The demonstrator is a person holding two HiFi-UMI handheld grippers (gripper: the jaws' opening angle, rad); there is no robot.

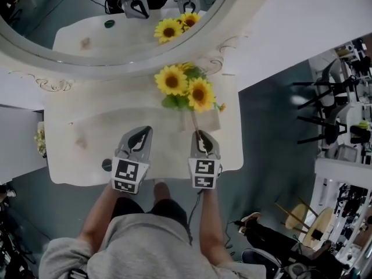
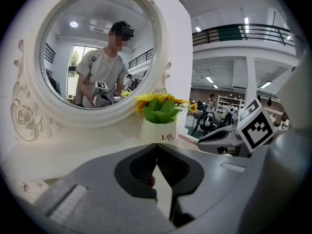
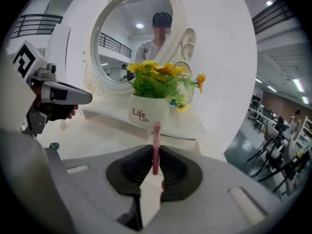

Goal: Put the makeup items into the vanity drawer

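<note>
My right gripper [image 1: 199, 135] is shut on a thin pink makeup stick [image 3: 156, 135], which stands up between the pads and points toward the flower pot; the stick [image 1: 195, 122] also shows from above. My left gripper [image 1: 141, 131] hovers beside it over the white vanity top [image 1: 81, 156]. Its jaws meet at the tips, and a small pink-red end [image 2: 152, 181] peeks out between the pads. In the right gripper view the left gripper [image 3: 61, 97] carries a dark bit with a pink end under its fingers. No drawer is in view.
A white pot of sunflowers [image 1: 186, 86] stands at the back middle, before the oval mirror [image 1: 116, 28]. A small dark green round thing [image 1: 106, 165] lies near the front left edge. The floor drops away right of the table, with chairs and gear [image 1: 337, 115] beyond.
</note>
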